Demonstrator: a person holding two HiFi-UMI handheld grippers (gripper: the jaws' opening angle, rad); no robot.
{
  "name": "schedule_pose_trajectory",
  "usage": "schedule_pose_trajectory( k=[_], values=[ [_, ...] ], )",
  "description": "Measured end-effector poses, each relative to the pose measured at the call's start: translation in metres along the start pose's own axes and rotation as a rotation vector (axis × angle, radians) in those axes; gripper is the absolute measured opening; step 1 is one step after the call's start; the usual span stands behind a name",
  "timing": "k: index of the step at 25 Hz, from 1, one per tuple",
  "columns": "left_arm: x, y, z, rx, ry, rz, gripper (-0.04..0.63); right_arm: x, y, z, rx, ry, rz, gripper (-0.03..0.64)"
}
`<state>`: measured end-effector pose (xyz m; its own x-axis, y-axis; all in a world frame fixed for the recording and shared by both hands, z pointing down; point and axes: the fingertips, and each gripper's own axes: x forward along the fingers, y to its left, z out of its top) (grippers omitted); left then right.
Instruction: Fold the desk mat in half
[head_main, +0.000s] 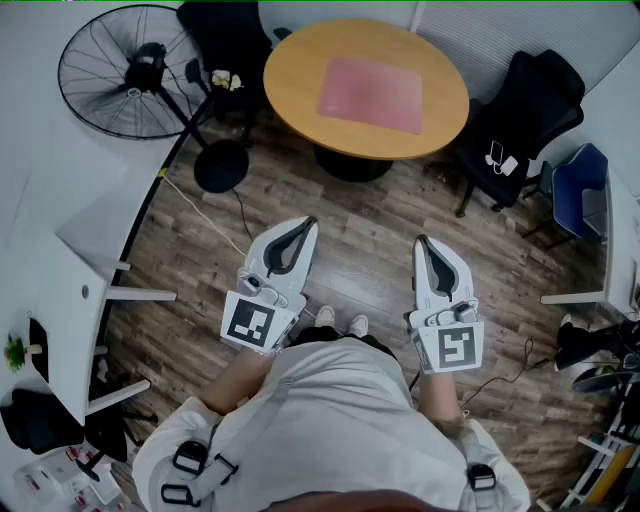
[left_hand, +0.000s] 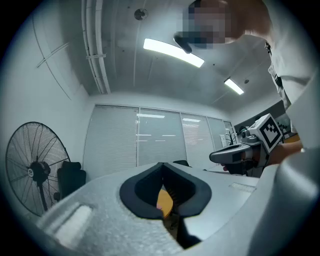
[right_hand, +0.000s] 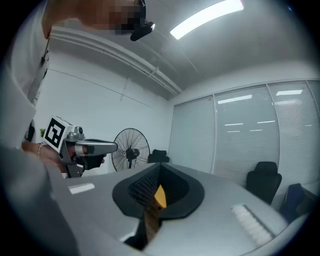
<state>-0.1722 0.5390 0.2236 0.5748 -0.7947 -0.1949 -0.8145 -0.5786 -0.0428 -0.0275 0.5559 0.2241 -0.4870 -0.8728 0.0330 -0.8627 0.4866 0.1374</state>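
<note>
The pink desk mat (head_main: 371, 94) lies flat and unfolded on the round wooden table (head_main: 300, 70) at the far side of the room. Both grippers are held close to the person's body, well short of the table, over the wood floor. My left gripper (head_main: 311, 220) is shut with nothing in it; in its own view the jaws (left_hand: 162, 164) meet, and a sliver of the orange table (left_hand: 165, 200) shows through the gap below them. My right gripper (head_main: 421, 240) is also shut and empty, tips together (right_hand: 159, 165).
A standing fan (head_main: 125, 70) is at the far left beside a black chair (head_main: 215, 40). Another black chair (head_main: 530, 110) and a blue one (head_main: 575, 190) stand right of the table. A white desk (head_main: 90, 260) runs along the left. Cables lie on the floor.
</note>
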Motion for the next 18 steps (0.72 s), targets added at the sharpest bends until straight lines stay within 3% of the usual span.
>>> schedule_pose_trajectory(
  k=[4,18],
  values=[
    [-0.003,0.011,-0.009,-0.011,0.074,0.006,0.005,0.005,0.003,-0.003,0.003,-0.021,-0.010,0.005],
    [0.001,0.031,-0.021,-0.037,0.089,-0.001,0.005,0.025,0.008,-0.024,0.018,0.022,-0.034,0.005]
  ],
)
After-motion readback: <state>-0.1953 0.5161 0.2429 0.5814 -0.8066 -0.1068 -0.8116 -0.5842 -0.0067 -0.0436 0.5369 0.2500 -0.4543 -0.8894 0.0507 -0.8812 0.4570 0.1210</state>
